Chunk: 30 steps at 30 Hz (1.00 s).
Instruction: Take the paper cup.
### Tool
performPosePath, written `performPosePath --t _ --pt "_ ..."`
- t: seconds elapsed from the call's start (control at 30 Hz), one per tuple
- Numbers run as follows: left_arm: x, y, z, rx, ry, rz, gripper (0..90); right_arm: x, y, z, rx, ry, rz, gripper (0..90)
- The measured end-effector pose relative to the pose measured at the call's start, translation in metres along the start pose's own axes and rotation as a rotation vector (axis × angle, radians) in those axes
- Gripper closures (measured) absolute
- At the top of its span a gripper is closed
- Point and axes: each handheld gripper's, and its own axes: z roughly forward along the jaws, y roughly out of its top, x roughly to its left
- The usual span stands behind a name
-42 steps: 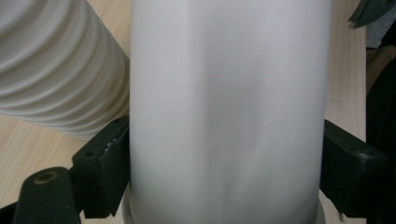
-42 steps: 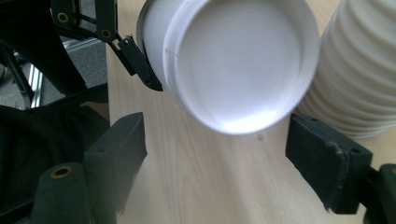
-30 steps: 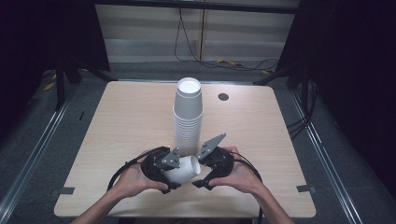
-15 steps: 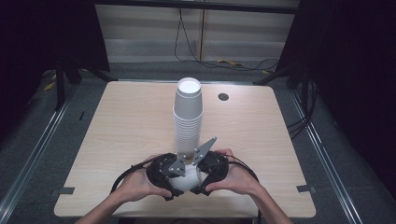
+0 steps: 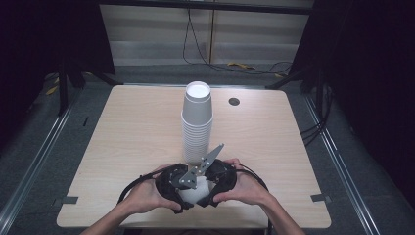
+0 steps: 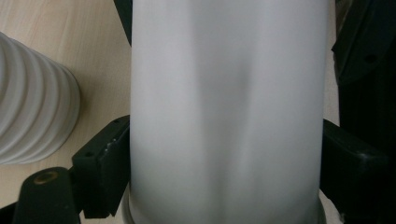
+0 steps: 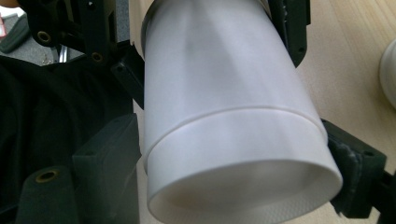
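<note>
Both hand-held grippers, left (image 5: pixel 177 188) & right (image 5: pixel 215 183), clamp nested cups (image 7: pixel 233 121) just in front of stack (image 5: pixel 197 122) on worktop (image 5: pixel 127 132), prob. to pull them apart.

Cup stack (image 5: pixel 197 128) blocks centre; flanks seemingly open.

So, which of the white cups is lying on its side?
The cups clamped between the two grippers near the table's front edge, two nested together; the tall stack behind them stands upright on the table.
</note>
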Motion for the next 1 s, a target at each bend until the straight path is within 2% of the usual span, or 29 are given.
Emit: performPosePath --t 0.03,0.07,0.1,0.13,0.3,0.33,0.53,0.57,0.6,0.63,0.67,0.7,0.8,1.0 --pt "-0.001 0.000 0.002 -0.023 -0.011 -0.014 15.2 0.000 0.000 0.000 0.001 0.004 0.002 15.8" --pt "-0.003 0.000 0.002 -0.019 -0.002 -0.027 15.2 0.000 0.000 0.000 0.007 0.010 0.009 17.8" --pt "-0.002 0.000 0.001 -0.005 -0.006 -0.006 15.2 0.000 -0.001 0.001 0.004 0.011 0.005 18.4" --pt "-0.003 0.000 0.001 -0.010 0.006 -0.008 15.2 0.001 -0.001 0.001 0.004 0.009 0.006 18.1" --pt "-0.004 0.000 0.000 -0.016 -0.002 -0.011 15.2 0.001 -0.002 0.001 -0.008 0.011 0.021 20.9" --pt "-0.003 0.000 -0.001 -0.009 0.000 -0.002 15.3 0.000 -0.002 0.000 -0.006 0.012 0.000 21.2" --pt "-0.004 -0.002 0.000 -0.038 0.008 -0.017 14.7 0.002 -0.002 -0.001 -0.019 -0.006 -0.004 22.6" --pt "-0.003 -0.002 0.000 -0.033 0.008 -0.008 14.4 0.003 -0.002 -0.001 -0.018 -0.008 -0.005 22.7" --pt "-0.004 -0.003 0.000 -0.051 0.006 -0.023 14.1 0.003 -0.002 -0.001 -0.020 -0.015 -0.008 22.8" --pt "-0.002 -0.003 -0.001 -0.046 0.016 0.000 13.8 0.002 -0.002 -0.001 -0.025 -0.020 -0.009 22.9" --pt "-0.003 -0.004 0.000 -0.069 0.011 -0.027 13.7 0.002 -0.002 -0.002 -0.025 -0.019 -0.009 22.9" --pt "-0.002 -0.004 -0.002 -0.062 0.004 -0.019 13.5 0.002 -0.002 -0.002 -0.025 -0.018 -0.010 23.0" --pt "0.000 -0.006 -0.005 -0.098 0.005 -0.022 13.2 0.003 -0.002 -0.003 -0.021 -0.024 -0.008 23.2" --pt "0.000 -0.008 -0.008 -0.132 0.012 -0.008 13.8 0.002 -0.003 -0.002 -0.024 -0.023 -0.008 23.4"
